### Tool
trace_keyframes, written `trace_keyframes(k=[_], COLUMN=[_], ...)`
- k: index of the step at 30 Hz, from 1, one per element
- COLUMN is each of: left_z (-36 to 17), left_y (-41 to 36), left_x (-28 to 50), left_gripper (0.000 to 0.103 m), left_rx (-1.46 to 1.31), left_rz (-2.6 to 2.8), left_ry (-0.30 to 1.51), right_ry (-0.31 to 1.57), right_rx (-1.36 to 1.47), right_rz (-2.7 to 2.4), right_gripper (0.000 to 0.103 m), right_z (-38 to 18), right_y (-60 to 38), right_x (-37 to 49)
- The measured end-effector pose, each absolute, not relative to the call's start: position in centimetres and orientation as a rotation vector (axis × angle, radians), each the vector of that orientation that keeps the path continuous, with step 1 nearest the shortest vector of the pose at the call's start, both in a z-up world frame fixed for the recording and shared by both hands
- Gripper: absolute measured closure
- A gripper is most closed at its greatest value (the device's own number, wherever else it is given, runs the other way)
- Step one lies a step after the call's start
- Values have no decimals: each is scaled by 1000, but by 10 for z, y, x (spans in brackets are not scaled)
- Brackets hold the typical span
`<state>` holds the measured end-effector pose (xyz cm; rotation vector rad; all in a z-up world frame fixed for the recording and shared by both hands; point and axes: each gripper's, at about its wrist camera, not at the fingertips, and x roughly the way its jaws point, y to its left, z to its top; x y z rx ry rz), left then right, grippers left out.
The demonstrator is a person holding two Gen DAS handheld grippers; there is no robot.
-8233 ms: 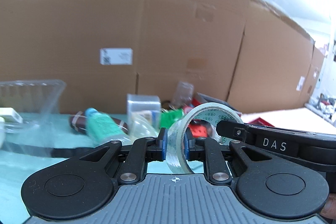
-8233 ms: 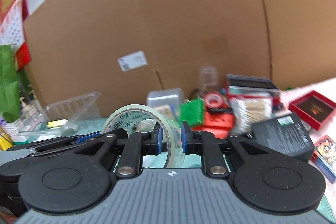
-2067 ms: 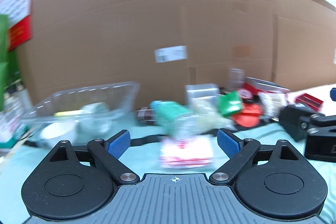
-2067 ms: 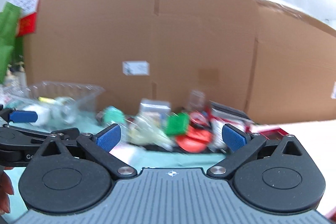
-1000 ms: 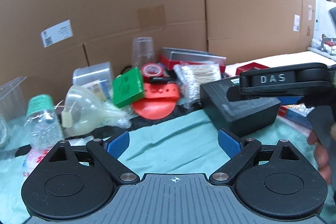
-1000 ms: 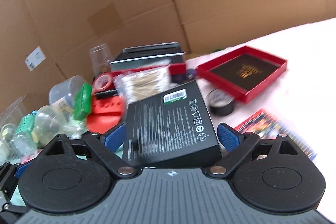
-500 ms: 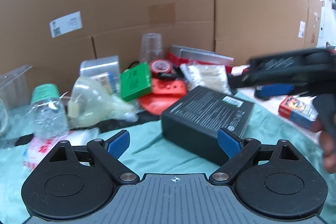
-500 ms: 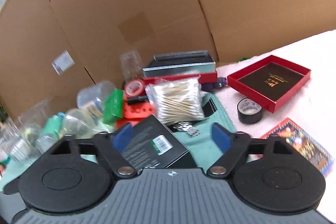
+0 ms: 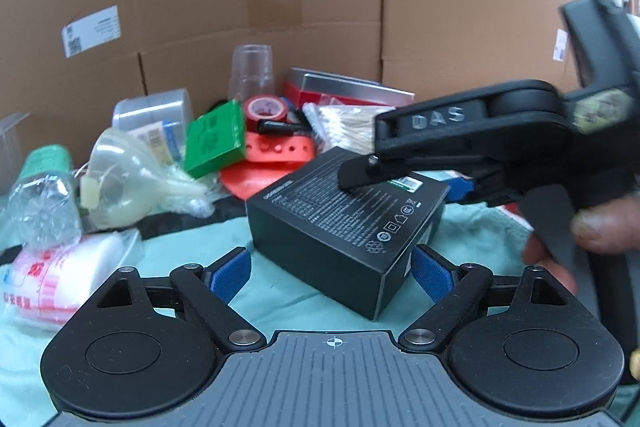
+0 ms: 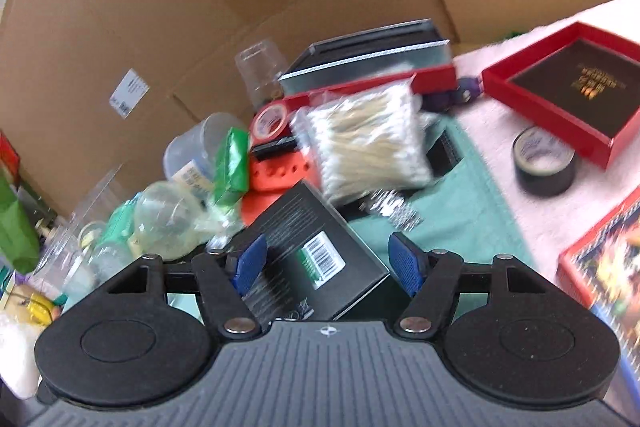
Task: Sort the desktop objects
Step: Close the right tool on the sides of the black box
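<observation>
Both grippers tilt down at the black box (image 9: 347, 215) sitting on the green cloth (image 9: 288, 303). The right gripper (image 10: 327, 263) has just narrowed around the box's far end, pads apparently gripping it. The left gripper (image 9: 331, 269) stays wide open, empty, at the box's near corner.

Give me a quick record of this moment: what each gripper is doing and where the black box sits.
Black box: on the teal cloth
Right gripper: jaws have just been closing; pads look pressed on the box's sides
Left gripper: open, the box's near corner between its pads, ungripped
Behind box: bag of cotton swabs, red tape roll
</observation>
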<state>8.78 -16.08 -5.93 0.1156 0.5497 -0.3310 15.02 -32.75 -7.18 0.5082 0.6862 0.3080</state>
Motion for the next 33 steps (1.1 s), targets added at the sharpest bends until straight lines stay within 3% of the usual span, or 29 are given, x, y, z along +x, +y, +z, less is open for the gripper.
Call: trace_keyframes(k=[9, 17, 20, 33], left_z=[-66, -65, -66, -69], left_y=[-142, -153, -151, -151], left_x=[89, 95, 104, 100], left_gripper=[7, 7, 13, 8], left_rx=[163, 203, 170, 235], left_rz=[-353, -360, -359, -387], left_ry=[551, 520, 554, 552], right_ry=[643, 658, 663, 649], right_rx=[429, 462, 461, 420], right_rz=[292, 306, 318, 295], right_gripper=[24, 26, 27, 26], right_z=[-62, -71, -72, -66], right_y=[-302, -295, -290, -276], right_x=[118, 134, 137, 118])
